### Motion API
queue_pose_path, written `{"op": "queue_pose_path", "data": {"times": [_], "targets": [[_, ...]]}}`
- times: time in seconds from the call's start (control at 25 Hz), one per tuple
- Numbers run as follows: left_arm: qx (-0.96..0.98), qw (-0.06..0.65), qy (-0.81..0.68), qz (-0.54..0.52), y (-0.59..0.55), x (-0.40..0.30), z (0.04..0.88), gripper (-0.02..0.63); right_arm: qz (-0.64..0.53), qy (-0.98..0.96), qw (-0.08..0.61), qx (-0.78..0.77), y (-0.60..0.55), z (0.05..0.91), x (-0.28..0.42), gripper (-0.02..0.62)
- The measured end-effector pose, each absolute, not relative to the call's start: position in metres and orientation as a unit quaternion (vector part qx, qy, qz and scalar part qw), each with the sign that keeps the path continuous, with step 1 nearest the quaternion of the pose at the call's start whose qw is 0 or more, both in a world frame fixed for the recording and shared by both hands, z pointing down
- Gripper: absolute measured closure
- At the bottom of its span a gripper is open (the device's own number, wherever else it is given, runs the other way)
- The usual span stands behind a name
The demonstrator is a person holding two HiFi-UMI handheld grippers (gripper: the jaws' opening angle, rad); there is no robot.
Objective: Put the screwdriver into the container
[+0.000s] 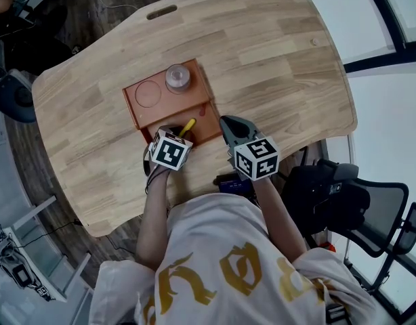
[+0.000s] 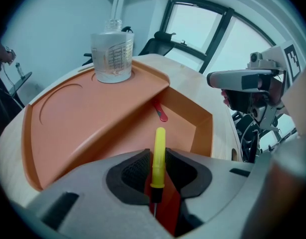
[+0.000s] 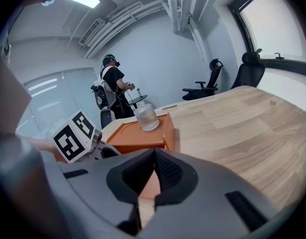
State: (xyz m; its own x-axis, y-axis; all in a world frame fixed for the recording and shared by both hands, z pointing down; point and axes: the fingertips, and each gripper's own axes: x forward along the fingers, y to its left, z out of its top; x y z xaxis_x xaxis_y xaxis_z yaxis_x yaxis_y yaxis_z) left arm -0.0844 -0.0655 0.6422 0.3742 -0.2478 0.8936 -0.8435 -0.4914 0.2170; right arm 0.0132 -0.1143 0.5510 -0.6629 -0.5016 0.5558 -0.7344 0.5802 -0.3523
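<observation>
No legible text; unreadable print on the jar [image 2: 112, 56]

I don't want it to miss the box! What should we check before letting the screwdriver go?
1. Screwdriver clamped in left gripper: ok.
2. Screwdriver above the container's deep pocket: ok.
3. Room in the pocket: ok, only a small red piece lies there.
4. Bottle out of the way on the upper shelf: ok.
5. Right gripper shut, empty, beside the container: ok.
6. Tip's height above the pocket floor: cannot tell.
</observation>
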Motion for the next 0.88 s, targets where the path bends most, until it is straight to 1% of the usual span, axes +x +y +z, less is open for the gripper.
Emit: {"op": "queue_pose_path", "data": {"times": [0.16, 0.28, 0.44, 0.76, 0.88], "targets": [[0.75, 0.341, -0.384, 0.418, -0.069, -0.089, 0.636, 0.502, 0.283, -0.868, 0.201, 0.354, -0.114, 0.547, 0.013, 0.584], [0.751, 0.332, -0.397, 0.411, -0.072, -0.091, 0.629, 0.502, 0.28, -0.87, 0.201, 0.353, -0.113, 0.545, 0.013, 0.584], [0.763, 0.293, -0.404, 0.412, -0.075, -0.093, 0.615, 0.504, 0.274, -0.874, 0.198, 0.349, -0.111, 0.54, 0.012, 0.584], [0.761, 0.255, -0.465, 0.374, -0.081, -0.108, 0.586, 0.581, 0.245, -0.885, 0.194, 0.345, -0.106, 0.525, 0.008, 0.584], [0.763, 0.244, -0.473, 0.367, -0.079, -0.108, 0.578, 0.589, 0.236, -0.889, 0.193, 0.342, -0.102, 0.52, 0.008, 0.584]]}}
